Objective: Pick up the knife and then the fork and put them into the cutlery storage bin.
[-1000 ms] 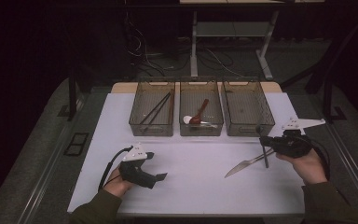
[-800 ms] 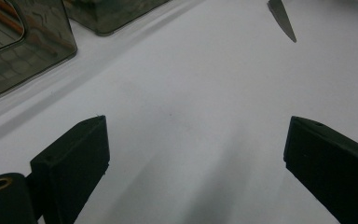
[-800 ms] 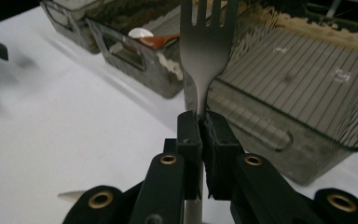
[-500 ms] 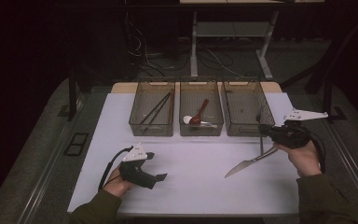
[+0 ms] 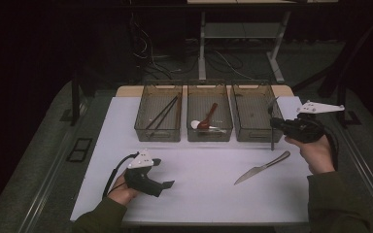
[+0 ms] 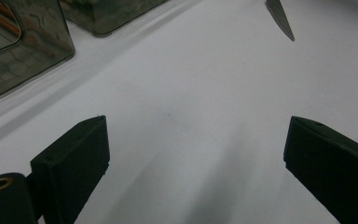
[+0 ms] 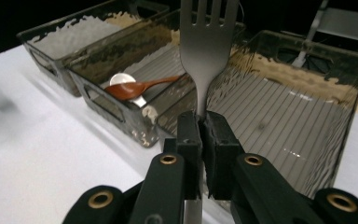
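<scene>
A silver metal fork is clamped by its handle between the black jaws of the right gripper, the tines rising straight ahead of the jaws and the handle running down between them; in the high view the fork is seen hanging upright just left of the right gripper, at the front right corner of the nearest bin. Directly beyond the gripped fork, the right-hand smoked clear plastic bin is seen with its ribbed floor bare. To its left the middle bin of the same kind is seen, holding a reddish-brown wooden spoon laid over a white spoon, and further left the third bin holds dark chopsticks. Below and to the left of the right gripper, a silver table knife is laid flat on the white table top, near but not touched. The left gripper is held low over the table's front left part, well apart from the fork, its jaws spread wide with nothing between them and bare white surface ahead. Open white surface is left between the two grippers and along the front edge. A dark grey carpeted floor surrounds the table, and cables and metal desk legs are seen in the dim room behind.
</scene>
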`<state>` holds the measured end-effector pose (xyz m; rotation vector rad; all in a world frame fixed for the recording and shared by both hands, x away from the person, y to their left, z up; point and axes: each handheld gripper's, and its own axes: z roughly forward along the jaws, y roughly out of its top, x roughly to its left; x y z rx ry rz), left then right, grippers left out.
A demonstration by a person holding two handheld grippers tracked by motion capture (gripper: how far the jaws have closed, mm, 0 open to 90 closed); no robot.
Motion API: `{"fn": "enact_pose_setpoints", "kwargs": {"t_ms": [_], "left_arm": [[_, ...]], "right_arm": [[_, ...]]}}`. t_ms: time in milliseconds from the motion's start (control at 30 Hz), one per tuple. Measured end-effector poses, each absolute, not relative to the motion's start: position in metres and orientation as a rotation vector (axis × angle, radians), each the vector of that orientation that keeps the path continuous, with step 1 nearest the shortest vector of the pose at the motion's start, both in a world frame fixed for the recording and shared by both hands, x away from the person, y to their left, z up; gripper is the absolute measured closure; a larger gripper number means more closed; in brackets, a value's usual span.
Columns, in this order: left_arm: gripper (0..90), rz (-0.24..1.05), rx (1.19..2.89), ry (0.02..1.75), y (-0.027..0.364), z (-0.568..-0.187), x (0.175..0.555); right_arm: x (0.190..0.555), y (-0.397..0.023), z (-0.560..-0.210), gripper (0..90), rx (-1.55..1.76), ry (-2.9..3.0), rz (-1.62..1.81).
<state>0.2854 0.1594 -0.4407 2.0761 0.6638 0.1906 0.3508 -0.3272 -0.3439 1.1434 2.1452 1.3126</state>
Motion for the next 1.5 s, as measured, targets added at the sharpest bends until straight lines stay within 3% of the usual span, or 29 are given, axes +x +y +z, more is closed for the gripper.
{"fn": "enact_pose_setpoints", "kwargs": {"t_ms": [700, 1500], "left_arm": [[5.8, 0.187, 2.071, 0.658, 0.159, -0.441, 0.285], [5.8, 0.183, 2.086, 0.648, 0.159, -0.442, 0.285]], "right_arm": [[0.381, -0.343, -0.323, 84.8, 1.185, 2.023, 1.317], [0.408, -0.353, -0.348, 84.8, 1.268, 1.995, 1.205]]}}
